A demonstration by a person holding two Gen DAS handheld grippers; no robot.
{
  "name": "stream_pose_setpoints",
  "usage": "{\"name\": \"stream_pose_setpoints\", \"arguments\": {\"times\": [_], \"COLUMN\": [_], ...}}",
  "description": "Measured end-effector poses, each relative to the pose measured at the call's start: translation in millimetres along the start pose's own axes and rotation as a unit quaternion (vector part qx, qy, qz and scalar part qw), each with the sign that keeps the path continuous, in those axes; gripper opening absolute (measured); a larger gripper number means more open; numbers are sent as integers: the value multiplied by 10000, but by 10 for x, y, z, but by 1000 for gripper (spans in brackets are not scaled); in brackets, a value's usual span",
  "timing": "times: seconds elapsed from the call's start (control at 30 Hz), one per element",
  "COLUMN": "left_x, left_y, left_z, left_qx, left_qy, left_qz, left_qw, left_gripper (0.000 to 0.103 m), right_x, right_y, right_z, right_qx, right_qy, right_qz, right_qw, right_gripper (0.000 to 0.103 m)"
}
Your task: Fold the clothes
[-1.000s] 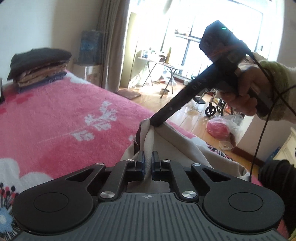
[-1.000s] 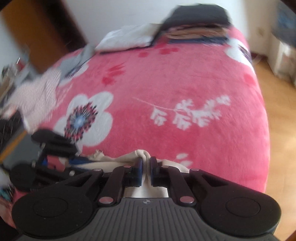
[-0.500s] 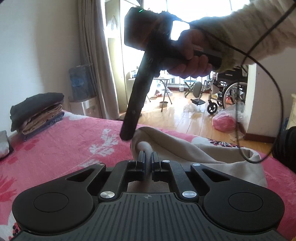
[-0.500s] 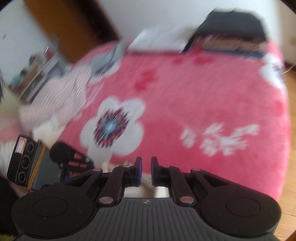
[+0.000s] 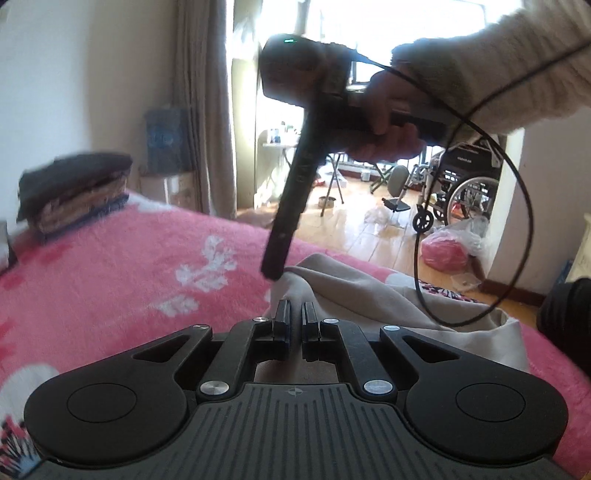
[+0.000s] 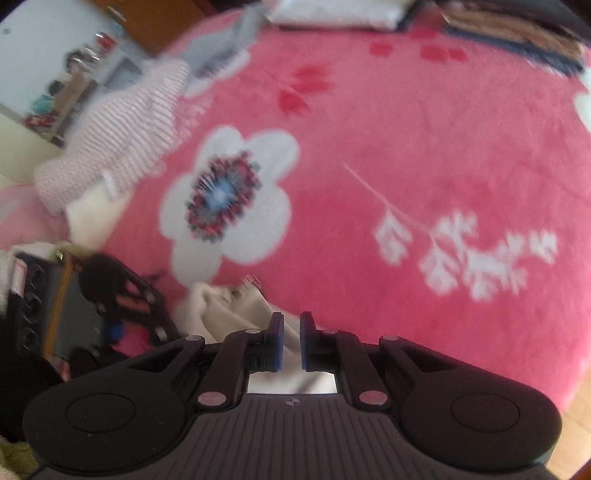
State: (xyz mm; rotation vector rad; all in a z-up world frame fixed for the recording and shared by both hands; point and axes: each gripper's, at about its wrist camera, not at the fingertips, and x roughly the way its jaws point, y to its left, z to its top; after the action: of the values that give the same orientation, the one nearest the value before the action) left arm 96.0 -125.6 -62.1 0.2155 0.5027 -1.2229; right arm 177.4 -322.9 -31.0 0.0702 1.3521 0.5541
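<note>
On the pink bed (image 5: 92, 266) we pinch the beige garment (image 5: 369, 295) in both tongs: the left tongs (image 5: 294, 317) and right tongs (image 6: 291, 332) are each nearly closed on one fold, close together, likely to lay it flat.

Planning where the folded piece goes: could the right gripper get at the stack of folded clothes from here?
Probably yes: bare pink blanket lies between the right gripper and the stack of folded clothes, though it holds the beige garment.

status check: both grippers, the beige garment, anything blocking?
Left gripper shut on beige garment. Right gripper shut on its edge. Pink bedspread ahead bare; striped clothing off to the side.
</note>
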Motion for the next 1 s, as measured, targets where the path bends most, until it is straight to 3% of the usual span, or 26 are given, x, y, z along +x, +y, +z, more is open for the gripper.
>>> {"name": "stream_pose_setpoints", "arguments": {"times": [0.07, 0.2, 0.27, 0.33, 0.43, 0.47, 0.5, 0.53, 0.6, 0.63, 0.7, 0.73, 0.8, 0.83, 0.93, 1.0], "left_x": [88, 211, 350, 493, 609, 625, 639, 659, 678, 705, 773, 807, 870, 884, 900, 854], "left_y": [226, 594, 650, 668, 580, 558, 560, 590, 703, 766, 876, 912, 950, 959, 997, 993], "left_z": [4, 18, 50, 86, 149, 169, 194, 221, 258, 241, 183, 143, 62, 6, -20, 20], "left_qx": [-850, -2232, -2438, -2549, -2442, -2429, -2484, -2624, -3039, -3322, -3811, -3956, -4080, -4178, -4501, -4504], "left_qy": [236, 289, 475, 684, 860, 877, 906, 974, 1041, 1118, 1300, 1382, 1532, 1554, 1627, 1635], "left_qz": [-247, -789, -887, -943, -938, -941, -960, -1025, -1286, -1435, -1703, -1633, -1407, -1362, -1245, -1085], "left_qw": [9958, 9711, 9646, 9599, 9613, 9615, 9596, 9546, 9382, 9255, 8994, 8931, 8890, 8847, 8691, 8710], "left_gripper": [6, 30, 39, 39, 33, 27, 13, 10, 8, 8, 8, 8, 9, 13, 29, 29], "right_x": [-23, -516, -726, -848, -854, -822, -786, -748, -706, -710, -783, -834, -878, -871, -777, -696], "right_y": [-176, -421, -383, -290, -23, 94, 225, 371, 644, 749, 847, 834, 767, 740, 763, 832], "right_z": [-182, -770, -1112, -1437, -1877, -1999, -2108, -2206, -2404, -2508, -2742, -2883, -3156, -3270, -3477, -3510], "right_qx": [643, 1778, 2078, 2329, 2558, 2533, 2460, 2308, 1955, 1841, 1825, 1893, 2306, 2525, 2825, 2712], "right_qy": [-122, -1380, -1987, -2468, -2955, -3041, -3108, -3167, -3349, -3470, -3808, -4016, -4168, -4137, -3827, -3814], "right_qz": [-309, -96, 26, 146, 83, -35, -229, -479, -910, -991, -670, -318, 45, 21, -665, -688], "right_qw": [9974, 9743, 9578, 9406, 9204, 9184, 9178, 9188, 9172, 9142, 9040, 8955, 8793, 8747, 8771, 8811], "right_gripper": [10, 10, 10, 10, 11, 12, 12, 12, 12, 12, 12, 13, 38, 39, 39, 39]}}
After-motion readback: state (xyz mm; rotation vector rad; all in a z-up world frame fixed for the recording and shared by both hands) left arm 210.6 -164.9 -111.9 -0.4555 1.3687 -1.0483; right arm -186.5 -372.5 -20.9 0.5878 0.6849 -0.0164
